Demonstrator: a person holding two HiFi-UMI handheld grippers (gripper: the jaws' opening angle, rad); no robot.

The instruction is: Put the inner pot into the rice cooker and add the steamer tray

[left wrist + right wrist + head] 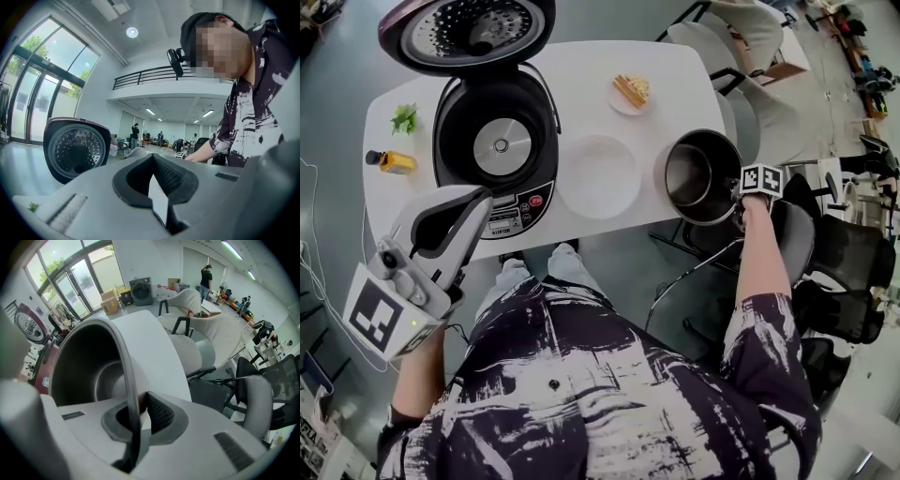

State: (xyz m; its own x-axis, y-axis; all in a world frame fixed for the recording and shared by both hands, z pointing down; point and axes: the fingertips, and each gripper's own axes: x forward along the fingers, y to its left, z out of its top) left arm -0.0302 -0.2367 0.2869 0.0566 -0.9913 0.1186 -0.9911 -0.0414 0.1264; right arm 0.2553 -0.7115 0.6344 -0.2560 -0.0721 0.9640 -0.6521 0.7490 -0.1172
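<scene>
**White table** (pixel 581 75): the work surface, seen from above in the head view, with every task item on it or at its edge.

**Rice cooker** (pixel 502 145): stands on the left half of the table. Its lid (pixel 469 28) is swung fully up and back, and the cavity is empty with the round heating plate exposed. The left gripper view shows the perforated inner face of the lid (pixel 77 147).

**Left gripper** (pixel 473 208): hangs just in front of the cooker's control panel, near the table's front edge, and points roughly level. In the left gripper view (pixel 152 180) the jaws stand apart. Only a white sliver of table shows between the pads, and they grip nothing.

**Inner pot** (pixel 689 178): a dark metal pot at the table's right edge, partly past it and well apart from the cooker. It cannot be told whether its base touches the table. The right gripper view looks into its tilted interior (pixel 84 366).

**Steamer tray** (pixel 598 175): a white round tray that lies flat on the table between the cooker and the pot.

**Right gripper** (pixel 741 195): points steeply down at the pot's near right side. Its jaws (pixel 140 413) are closed on the pot's thin rim, with one pad inside the wall and one outside.

**Plate** (pixel 617 101): a small plate at the far side of the table, with a piece of layered food (pixel 632 88) on it.

**Bottle** (pixel 394 161): a small bottle with yellow contents that lies to the left of the cooker.

**Green sprig** (pixel 405 118): lies just beyond the bottle.
</scene>
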